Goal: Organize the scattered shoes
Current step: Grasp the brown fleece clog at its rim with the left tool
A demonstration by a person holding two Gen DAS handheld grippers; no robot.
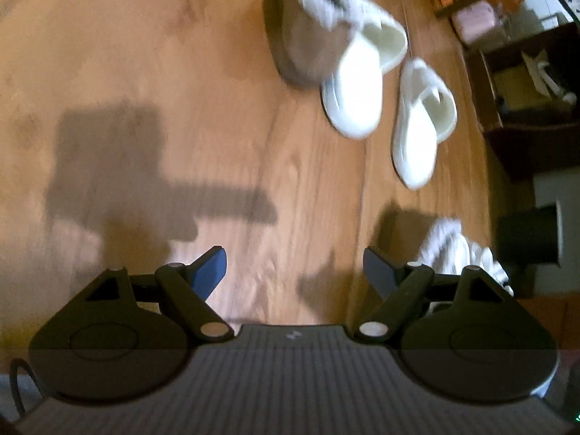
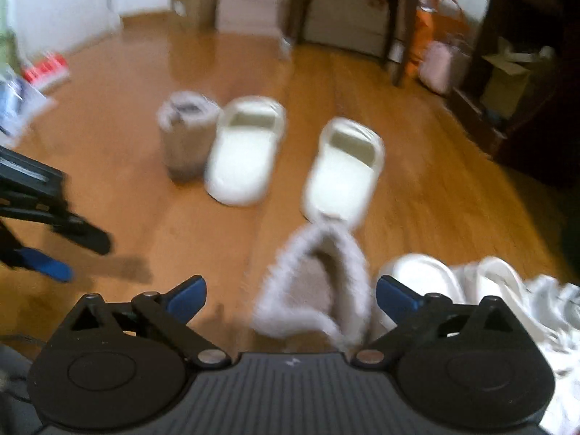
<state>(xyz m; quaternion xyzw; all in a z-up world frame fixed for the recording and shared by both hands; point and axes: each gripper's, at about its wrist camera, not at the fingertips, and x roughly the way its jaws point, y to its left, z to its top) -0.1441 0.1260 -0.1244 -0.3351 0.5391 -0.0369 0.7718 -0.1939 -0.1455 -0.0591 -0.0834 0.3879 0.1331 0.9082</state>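
Observation:
A grey fur-lined boot (image 2: 185, 134) stands upright on the wooden floor beside a white clog (image 2: 243, 152); a second white clog (image 2: 344, 174) lies to its right. Both also show in the left wrist view: the boot (image 1: 308, 36) and clogs (image 1: 359, 87), (image 1: 420, 123). A second grey fur-lined boot (image 2: 319, 290) sits between my right gripper's (image 2: 290, 297) open fingers, untouched by the pads. White sneakers (image 2: 489, 290) lie right of it. My left gripper (image 1: 293, 272) is open and empty above bare floor; it also appears in the right wrist view (image 2: 47, 253).
A dark wooden table (image 2: 362, 7) and dark shelving (image 2: 525, 72) with boxes stand at the back and right. Cardboard boxes (image 2: 192, 3) sit by the far wall. Red and white items (image 2: 43, 69) lie at the left. A black cylinder (image 1: 533, 235) stands at right.

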